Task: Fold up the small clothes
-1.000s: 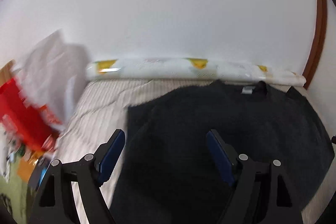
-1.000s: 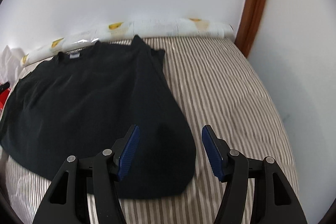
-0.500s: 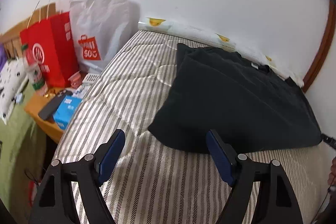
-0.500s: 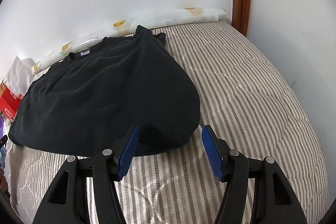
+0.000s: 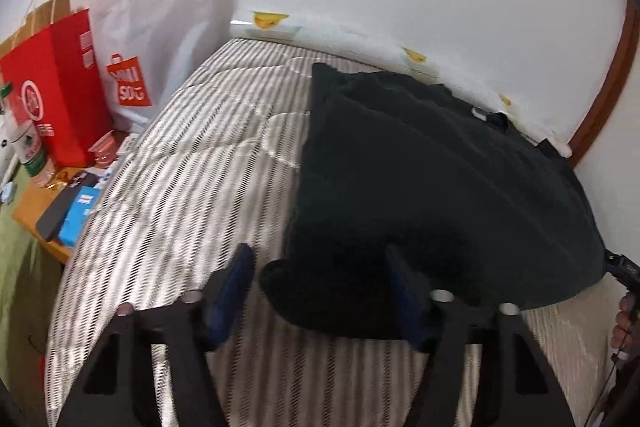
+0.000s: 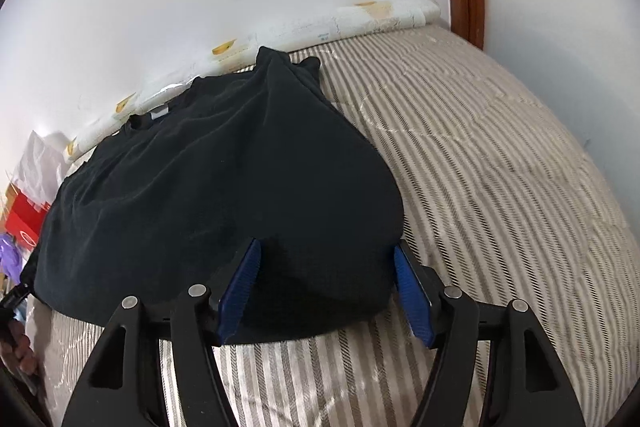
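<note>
A black shirt (image 5: 420, 179) lies spread on the striped bed, collar toward the wall, sleeves tucked under or folded in. My left gripper (image 5: 320, 267) is open, its jaws straddling the shirt's near left hem corner. My right gripper (image 6: 326, 267) is open too, its blue pads on either side of the shirt's (image 6: 224, 171) near right hem corner. Neither holds the cloth.
The striped mattress (image 6: 500, 167) has bare room to the right of the shirt and to the left (image 5: 192, 163). A rolled white pad (image 6: 360, 21) lies along the wall. A red bag (image 5: 56, 87), a white bag (image 5: 152, 39) and a cluttered side table (image 5: 60, 211) stand left of the bed.
Both grippers pulled back from the shirt's middle, then came down and forward to its near hem corners. Both stayed open.
</note>
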